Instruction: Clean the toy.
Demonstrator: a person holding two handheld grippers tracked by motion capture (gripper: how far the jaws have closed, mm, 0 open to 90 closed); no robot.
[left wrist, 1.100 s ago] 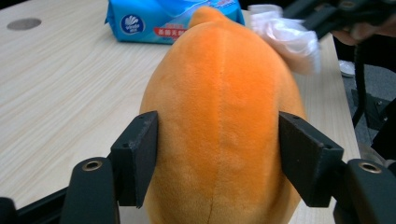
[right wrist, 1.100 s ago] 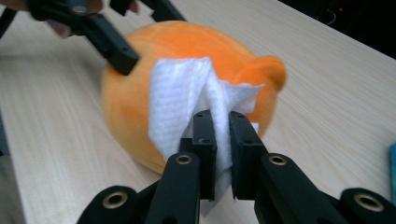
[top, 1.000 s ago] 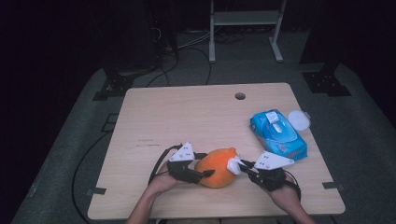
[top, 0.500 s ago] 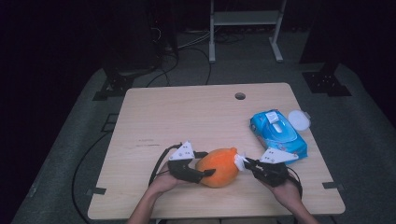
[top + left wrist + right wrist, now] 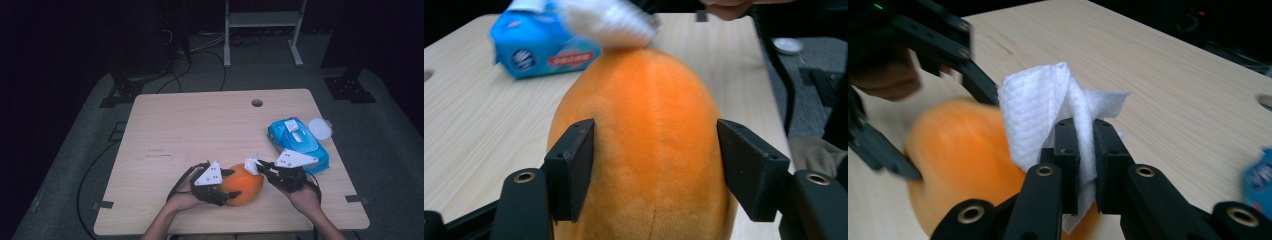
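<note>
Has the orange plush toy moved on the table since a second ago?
Cannot tell: the orange plush toy sits about as far from the blue wipes pack as before.

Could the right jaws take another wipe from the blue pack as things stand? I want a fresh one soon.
Probably not yet. The right gripper is shut on a white wipe, so its jaws are occupied. The blue pack lies just beyond that hand, with nothing between them.
</note>
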